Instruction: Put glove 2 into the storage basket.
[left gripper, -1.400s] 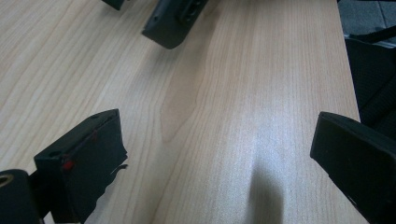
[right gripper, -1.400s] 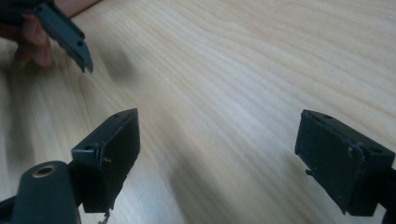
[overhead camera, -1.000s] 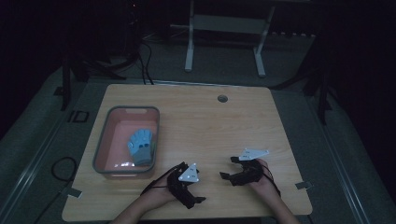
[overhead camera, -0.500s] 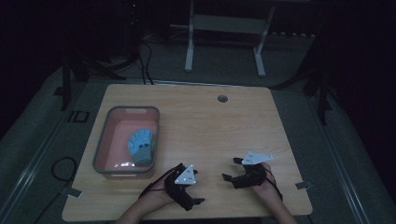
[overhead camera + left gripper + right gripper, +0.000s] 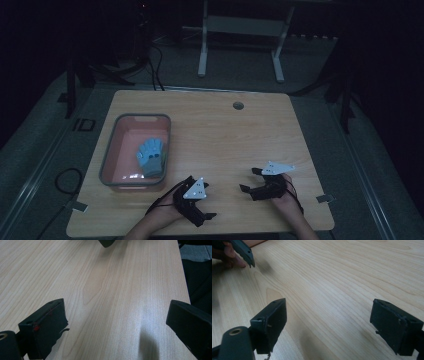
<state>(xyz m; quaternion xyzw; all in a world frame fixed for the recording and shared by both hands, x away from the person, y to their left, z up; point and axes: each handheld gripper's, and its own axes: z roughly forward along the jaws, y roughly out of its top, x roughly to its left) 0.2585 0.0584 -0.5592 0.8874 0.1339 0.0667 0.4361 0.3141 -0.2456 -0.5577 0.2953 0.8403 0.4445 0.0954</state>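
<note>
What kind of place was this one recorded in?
Probably a dim lab or workshop set up for recording: a light wooden table on grey carpet, a white desk frame behind it, cables on the floor, and a pink bin holding a blue glove.

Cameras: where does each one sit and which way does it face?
High view: above the person's side, looking forward and down on the table; shows both hands, left gripper, right gripper, bin with blue glove.
Left gripper view: rides the left gripper, looks along open jaws over bare wood.
Right gripper view: rides the right gripper, jaws open.
Shared: both gripper views show the wood tabletop and the other gripper's tip.
</note>
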